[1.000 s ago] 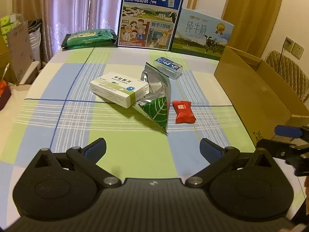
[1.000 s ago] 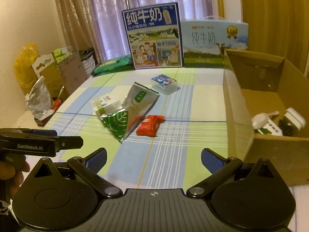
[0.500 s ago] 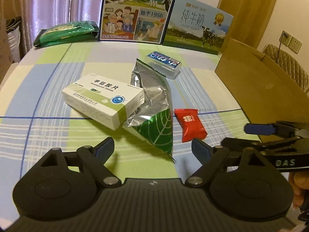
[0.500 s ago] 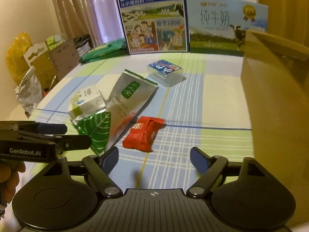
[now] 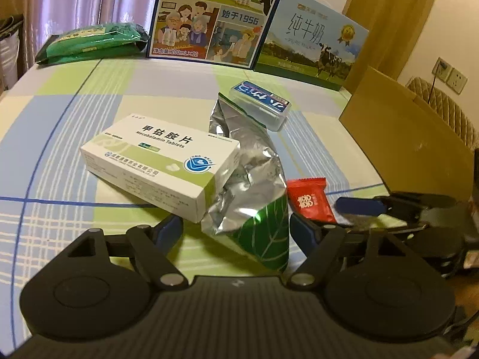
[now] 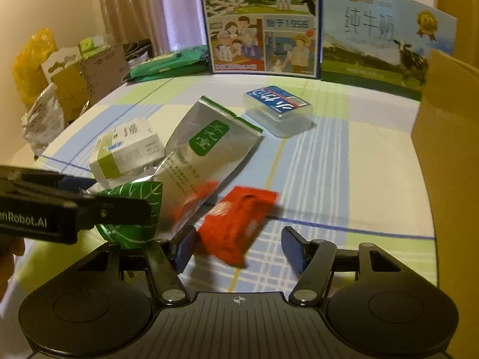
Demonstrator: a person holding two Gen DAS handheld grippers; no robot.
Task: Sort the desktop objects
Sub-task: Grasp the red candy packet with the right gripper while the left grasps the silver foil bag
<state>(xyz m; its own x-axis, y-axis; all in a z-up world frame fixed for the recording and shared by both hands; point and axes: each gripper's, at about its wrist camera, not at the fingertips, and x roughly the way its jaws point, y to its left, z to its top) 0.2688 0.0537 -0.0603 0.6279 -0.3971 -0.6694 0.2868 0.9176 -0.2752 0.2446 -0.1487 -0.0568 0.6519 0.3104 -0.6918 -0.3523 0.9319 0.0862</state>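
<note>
Fingers spread wide on 2 grippers, left gripper straddling foil pouch, right gripper straddling red candy, apparently to grab each.

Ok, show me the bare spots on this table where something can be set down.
Free: checked cloth left of the white tablet box, up to the green packet; also the strip between the clear plastic case and brown cardboard box. Crowded: the middle, where silver foil pouch and red candy wrapper meet both hand-held grippers.
</note>
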